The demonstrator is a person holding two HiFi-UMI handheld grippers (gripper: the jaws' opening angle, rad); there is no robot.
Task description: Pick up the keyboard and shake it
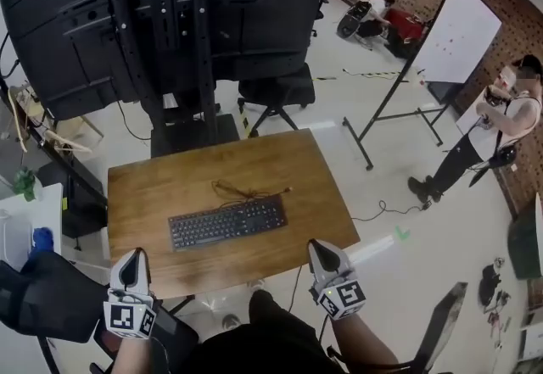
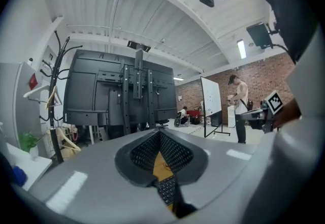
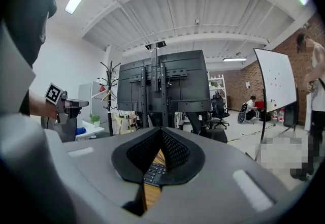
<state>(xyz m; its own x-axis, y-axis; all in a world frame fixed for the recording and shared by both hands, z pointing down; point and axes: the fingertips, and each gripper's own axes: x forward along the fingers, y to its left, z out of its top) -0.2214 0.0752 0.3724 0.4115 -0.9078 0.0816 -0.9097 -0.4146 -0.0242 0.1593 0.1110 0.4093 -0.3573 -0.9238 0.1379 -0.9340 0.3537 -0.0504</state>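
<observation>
A black keyboard [image 1: 226, 222] lies flat near the middle of the wooden table [image 1: 170, 181], its thin cable [image 1: 246, 191] curled just behind it. My left gripper [image 1: 131, 265] hovers at the table's near left edge, shut and empty, short of the keyboard's left end. My right gripper [image 1: 321, 253] is at the near right edge, also shut with nothing in it. In the left gripper view a strip of keyboard keys [image 2: 165, 189] shows through the gap below the closed jaws. The right gripper view shows keyboard keys [image 3: 153, 172] and table wood the same way.
A large black screen on a stand [image 1: 170, 8] rises behind the table, an office chair [image 1: 276, 97] beside it. A whiteboard [image 1: 454, 33] stands at the right with a person [image 1: 488, 139] near it. A white side table [image 1: 25, 224] is at the left.
</observation>
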